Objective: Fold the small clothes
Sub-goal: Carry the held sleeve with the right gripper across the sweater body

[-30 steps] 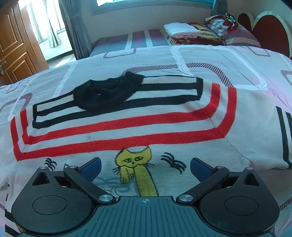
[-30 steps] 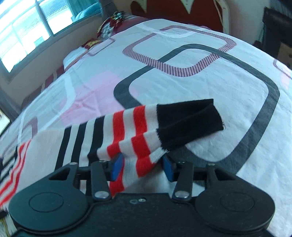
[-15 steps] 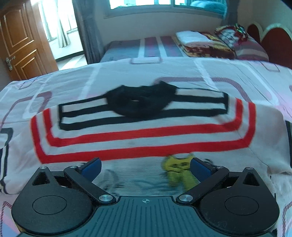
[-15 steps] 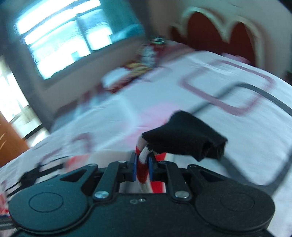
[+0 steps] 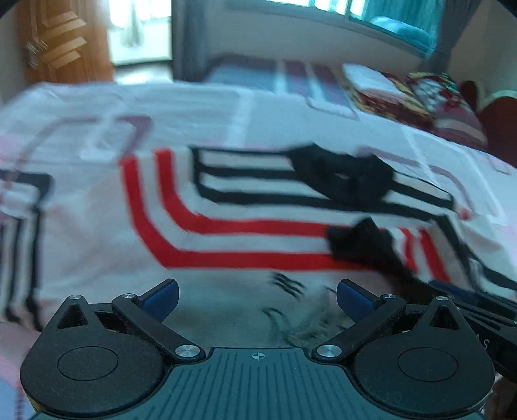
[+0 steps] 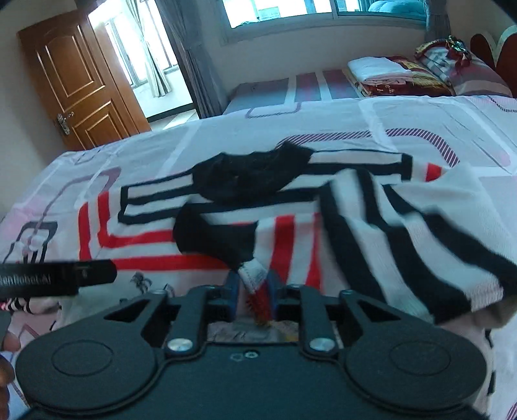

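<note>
The right tool grips the sweater's sleeve, its jaws apparently just loosened slightly; the left tool gapes empty at nine o'clock.

A home bedroom: a bed with patterned sheet, wooden door, curtained window

Left tool open, right tool pinched.

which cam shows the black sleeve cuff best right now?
Right wrist. The black cuff is sharp and central there, lying folded over the sweater's red stripes, the sleeve fabric between the right gripper's blue pads. The left wrist view shows the cuff only motion-blurred, at right.
</note>
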`<state>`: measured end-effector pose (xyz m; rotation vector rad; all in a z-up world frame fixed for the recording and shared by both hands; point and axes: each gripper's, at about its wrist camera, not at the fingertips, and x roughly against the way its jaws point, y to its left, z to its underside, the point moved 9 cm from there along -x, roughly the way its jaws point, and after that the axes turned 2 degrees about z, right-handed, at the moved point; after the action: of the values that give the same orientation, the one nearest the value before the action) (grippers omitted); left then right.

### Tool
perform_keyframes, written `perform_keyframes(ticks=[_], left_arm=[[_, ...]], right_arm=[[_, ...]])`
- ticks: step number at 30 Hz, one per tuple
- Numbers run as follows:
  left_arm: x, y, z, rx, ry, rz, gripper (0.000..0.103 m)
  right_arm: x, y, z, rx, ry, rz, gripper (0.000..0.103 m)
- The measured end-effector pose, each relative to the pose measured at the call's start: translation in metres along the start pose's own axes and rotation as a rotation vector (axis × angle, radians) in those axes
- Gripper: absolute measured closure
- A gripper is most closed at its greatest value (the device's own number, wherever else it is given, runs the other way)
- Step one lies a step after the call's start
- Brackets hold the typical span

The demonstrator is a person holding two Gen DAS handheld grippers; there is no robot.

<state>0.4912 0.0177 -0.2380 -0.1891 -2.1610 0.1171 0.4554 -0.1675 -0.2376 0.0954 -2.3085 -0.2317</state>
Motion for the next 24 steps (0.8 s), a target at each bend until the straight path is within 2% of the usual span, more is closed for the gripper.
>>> perform_keyframes(ticks=[1,3,8,12,18,21,22,23,24], left_arm=[[-0.005,-0.005,0.002,0.004,0.02,0.03,0.0],[-0.014,-0.018,0.004,0.011,0.049,0.083,0.0],[-0.031,-0.055,0.013,0.066,0.103,0.216,0.0],[-0.048,-0.072,0.018,0.173,0.12,0.296,0.0],[-0.062,-0.084,0.007,0.218,0.079,0.281,0.0],[-0.067,-0.086,0.001,0.252,0.047,0.288,0.001],[-0.067,-0.085,0.0,0.26,0.035,0.291,0.004],[-0.067,-0.087,-0.003,0.272,0.008,0.325,0.023],[-0.07,-0.088,-0.003,0.285,0.019,0.35,0.028]], right_arm=[[0.003,0.0,-0.001,0.007,-0.006,0.011,0.071],[0.016,-0.006,-0.006,0.016,-0.029,0.045,0.056],[0.061,-0.026,-0.004,0.049,-0.117,0.143,0.04],[0.077,-0.05,0.01,0.077,-0.148,0.222,0.039],[0.082,-0.092,0.031,0.046,-0.123,0.313,0.039],[0.081,-0.108,0.038,0.004,-0.105,0.321,0.039],[0.083,-0.112,0.041,-0.004,-0.106,0.321,0.039],[0.083,-0.116,0.043,-0.003,-0.101,0.331,0.039],[0.082,-0.119,0.045,-0.001,-0.097,0.338,0.039]])
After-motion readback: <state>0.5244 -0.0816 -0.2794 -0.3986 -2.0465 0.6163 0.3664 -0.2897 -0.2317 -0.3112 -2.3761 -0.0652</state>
